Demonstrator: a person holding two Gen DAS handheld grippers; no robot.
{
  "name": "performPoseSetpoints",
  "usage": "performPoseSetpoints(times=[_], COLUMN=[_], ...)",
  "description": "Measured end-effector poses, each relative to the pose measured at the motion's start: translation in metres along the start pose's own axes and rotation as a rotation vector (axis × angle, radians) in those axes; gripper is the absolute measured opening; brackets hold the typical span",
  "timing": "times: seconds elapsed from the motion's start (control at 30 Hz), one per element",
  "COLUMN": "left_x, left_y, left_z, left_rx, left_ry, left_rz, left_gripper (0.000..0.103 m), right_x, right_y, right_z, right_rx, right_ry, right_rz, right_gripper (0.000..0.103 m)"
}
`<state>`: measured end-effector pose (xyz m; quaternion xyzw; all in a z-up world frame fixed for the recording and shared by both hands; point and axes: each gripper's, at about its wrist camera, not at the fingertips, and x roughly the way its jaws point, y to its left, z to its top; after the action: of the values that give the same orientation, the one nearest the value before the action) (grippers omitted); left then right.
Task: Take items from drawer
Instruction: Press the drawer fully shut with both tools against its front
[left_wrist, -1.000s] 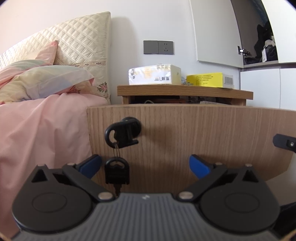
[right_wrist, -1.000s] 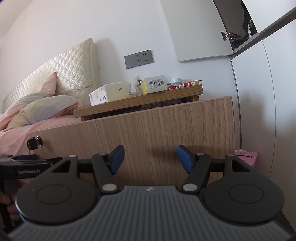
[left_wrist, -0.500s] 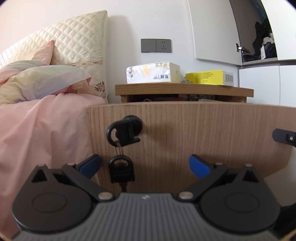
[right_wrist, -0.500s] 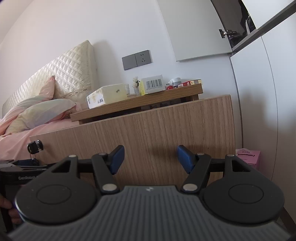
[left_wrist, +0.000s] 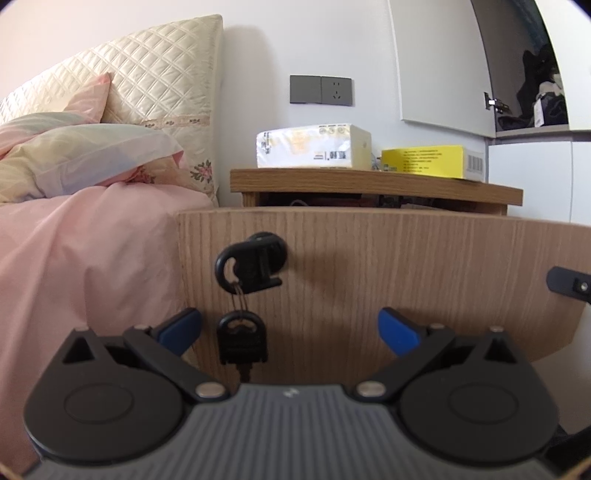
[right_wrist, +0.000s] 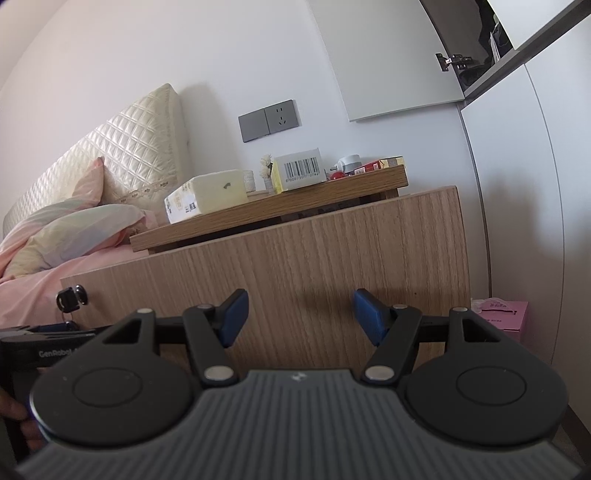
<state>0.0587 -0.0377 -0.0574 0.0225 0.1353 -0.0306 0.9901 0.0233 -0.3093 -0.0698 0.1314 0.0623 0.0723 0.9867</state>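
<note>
The nightstand's wooden drawer front (left_wrist: 388, 273) stands pulled out toward me, and its inside is hidden behind it. A black key (left_wrist: 255, 264) sits in its lock at the left, with a second key (left_wrist: 242, 341) hanging from a ring below. My left gripper (left_wrist: 290, 330) is open just in front of the panel, the hanging key beside its left finger. My right gripper (right_wrist: 298, 315) is open facing the right half of the drawer front (right_wrist: 314, 266), holding nothing. The left gripper's body (right_wrist: 48, 338) shows at the lower left of the right wrist view.
On the nightstand top (left_wrist: 369, 182) lie a tissue pack (left_wrist: 314, 146) and a yellow box (left_wrist: 428, 162). A bed with pink bedding (left_wrist: 81, 258) borders the left. White wardrobe doors (right_wrist: 517, 203) and a pink box (right_wrist: 498, 314) on the floor are at the right.
Both grippers have drifted slightly lower and back, so the drawer front sits a little higher in view. The hanging key has swung a little. Neither gripper's jaws have moved.
</note>
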Motion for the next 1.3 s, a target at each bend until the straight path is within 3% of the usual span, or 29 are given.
performPoseSetpoints(times=[0.8, 1.3], left_x=[0.059, 0.109], left_y=[0.000, -0.006], left_z=[0.017, 0.029], left_rx=[-0.003, 0.010], left_ry=[0.015, 0.019], left_rz=[0.007, 0.015], left_gripper=[0.103, 0.103], right_x=[0.059, 0.107], right_y=[-0.018, -0.023], right_z=[0.010, 0.012], right_rx=[0.005, -0.071], right_ry=[0.029, 0.048], right_rz=[0.033, 0.040], right_gripper=[0.067, 0.067])
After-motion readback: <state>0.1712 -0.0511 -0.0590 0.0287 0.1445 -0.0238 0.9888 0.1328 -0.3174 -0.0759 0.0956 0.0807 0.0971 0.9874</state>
